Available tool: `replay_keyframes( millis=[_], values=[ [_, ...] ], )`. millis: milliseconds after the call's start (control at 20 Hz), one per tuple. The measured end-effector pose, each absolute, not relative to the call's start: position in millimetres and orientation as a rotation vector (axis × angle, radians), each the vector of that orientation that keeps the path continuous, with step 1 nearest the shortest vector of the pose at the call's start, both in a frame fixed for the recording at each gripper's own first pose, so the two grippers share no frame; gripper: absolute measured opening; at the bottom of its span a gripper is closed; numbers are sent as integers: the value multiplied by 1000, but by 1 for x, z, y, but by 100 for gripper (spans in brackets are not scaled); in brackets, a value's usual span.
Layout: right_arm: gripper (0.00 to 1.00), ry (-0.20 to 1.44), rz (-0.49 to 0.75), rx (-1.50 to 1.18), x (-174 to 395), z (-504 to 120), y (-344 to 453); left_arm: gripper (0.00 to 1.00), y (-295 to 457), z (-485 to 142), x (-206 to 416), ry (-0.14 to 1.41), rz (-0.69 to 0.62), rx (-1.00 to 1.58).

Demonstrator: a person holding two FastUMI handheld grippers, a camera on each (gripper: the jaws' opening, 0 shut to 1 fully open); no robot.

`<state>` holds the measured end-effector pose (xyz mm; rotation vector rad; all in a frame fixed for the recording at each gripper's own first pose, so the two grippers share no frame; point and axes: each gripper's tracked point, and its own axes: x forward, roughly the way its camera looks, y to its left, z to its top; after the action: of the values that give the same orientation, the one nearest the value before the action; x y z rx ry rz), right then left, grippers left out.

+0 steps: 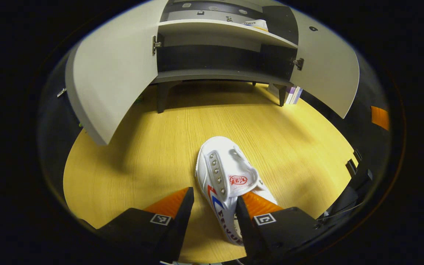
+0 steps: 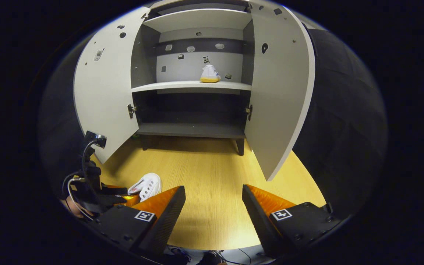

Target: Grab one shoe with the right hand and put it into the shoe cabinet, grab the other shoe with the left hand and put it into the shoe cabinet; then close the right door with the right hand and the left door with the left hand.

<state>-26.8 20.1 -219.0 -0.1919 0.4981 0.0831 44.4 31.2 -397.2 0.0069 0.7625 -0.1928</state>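
So the left door (image 2: 105, 92) of the shoe cabinet (image 2: 191, 86) hangs wide open, same as the right door (image 2: 280, 92), and one white sneaker (image 2: 209, 74) already sits on the middle shelf, toward its right end. The other white canvas sneaker (image 1: 230, 184) is down on the wooden floor (image 1: 142, 147) in front of the cabinet, nearer the front edge of the boards than the cabinet legs. It looks light and floppy: soft canvas upper, tongue flapping loose, no laces that I can see, rubber sole the only stiff bit. I'd pinch it across the heel collar or the side wall near the sole, since the tongue would just fold. The left gripper (image 1: 215, 211) is spread open and the sneaker's heel end lies right between its fingers, hugging the right-hand one, toe pointing at the cabinet; nothing is squeezed yet as far as I can tell. Over on the right, the right gripper (image 2: 214, 206) is open too, holding nothing, just bare floor between the fingers, well apart from the sneaker.
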Motion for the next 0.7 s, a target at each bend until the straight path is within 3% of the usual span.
replay_keyframes(
  millis=[350,400,700],
  values=[
    [99,539,108,-197,-26,-232,27,23,41,-410,51,808,-106,122],
    [99,543,115,-195,-26,-234,28,7,47,-410,50,811,-87,120],
    [99,538,137,-207,-21,-233,30,5,39,-394,52,777,-92,89]
  ],
)
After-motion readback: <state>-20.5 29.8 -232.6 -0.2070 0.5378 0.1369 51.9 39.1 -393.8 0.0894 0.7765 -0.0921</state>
